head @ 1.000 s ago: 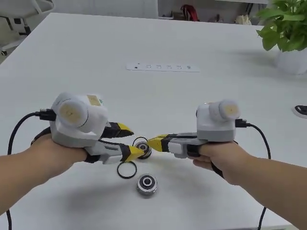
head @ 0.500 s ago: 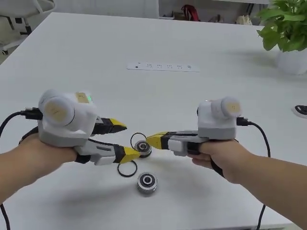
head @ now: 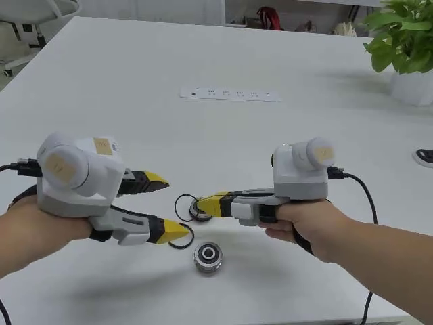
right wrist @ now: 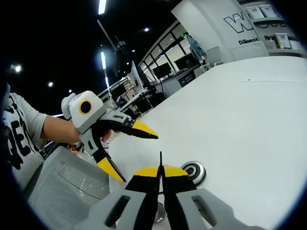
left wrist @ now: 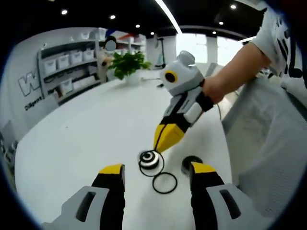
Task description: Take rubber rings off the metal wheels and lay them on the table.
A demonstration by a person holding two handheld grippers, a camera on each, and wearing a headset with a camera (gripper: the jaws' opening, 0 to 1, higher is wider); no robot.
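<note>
Close to the near edge of the desk (head: 223,142), my right tongs (head: 201,205) are pressed fully together, and in the right gripper view a thin black sliver of the rubber ring (head: 176,207) stands up between their yellow tips. That ring loops loosely round a metal wheel (left wrist: 150,160), which sits on the desk right at those tips. My left tongs (head: 164,205) are spread wide with nothing in them, pointing at the wheel from its left. A second ring (left wrist: 154,184) lies flat on the desk just beside the wheel, partly under my lower left jaw. A second wheel (head: 208,257) sits closer to the near edge, apart from both tongs
</note>
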